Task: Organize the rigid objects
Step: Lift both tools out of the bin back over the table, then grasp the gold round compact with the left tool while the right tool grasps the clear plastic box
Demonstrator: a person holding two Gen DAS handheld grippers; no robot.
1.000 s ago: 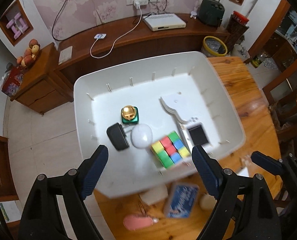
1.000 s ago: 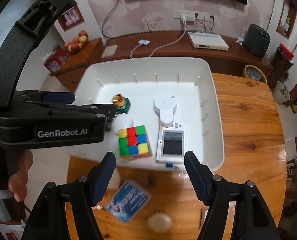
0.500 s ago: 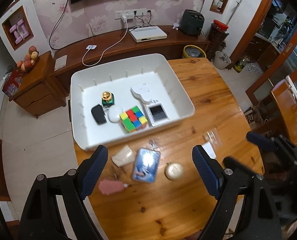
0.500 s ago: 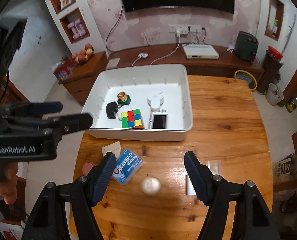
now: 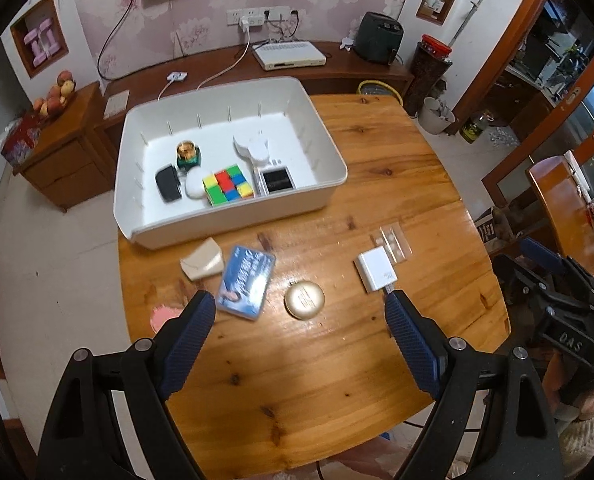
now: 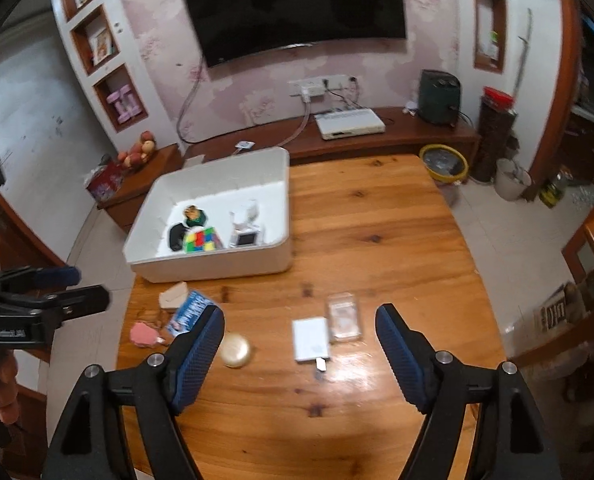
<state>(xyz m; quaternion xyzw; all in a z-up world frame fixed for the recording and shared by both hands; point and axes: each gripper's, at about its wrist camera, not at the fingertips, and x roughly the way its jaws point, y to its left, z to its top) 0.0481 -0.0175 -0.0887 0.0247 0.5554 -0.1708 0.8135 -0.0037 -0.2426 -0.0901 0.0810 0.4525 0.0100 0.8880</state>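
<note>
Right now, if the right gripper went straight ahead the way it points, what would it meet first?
Probably the white adapter, lying flat on the table between the open fingers of the right gripper, a clear plastic case beside it. Depth is uncertain.

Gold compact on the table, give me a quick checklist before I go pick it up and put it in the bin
1. Left gripper open and empty: ok, nothing between its fingers.
2. Right gripper open and empty: ok.
3. Gold compact free to grasp: ok, it lies flat on bare wood, apart from the blue card pack and the white adapter.
4. Compact lined up with a gripper: ok for the left, it sits between the left fingertips; not ok for the right, it lies beside that gripper's left finger.
5. Room in the white bin: ok, its floor near the front wall and back wall is bare.
6. Compact lid latched: cannot tell.
</note>
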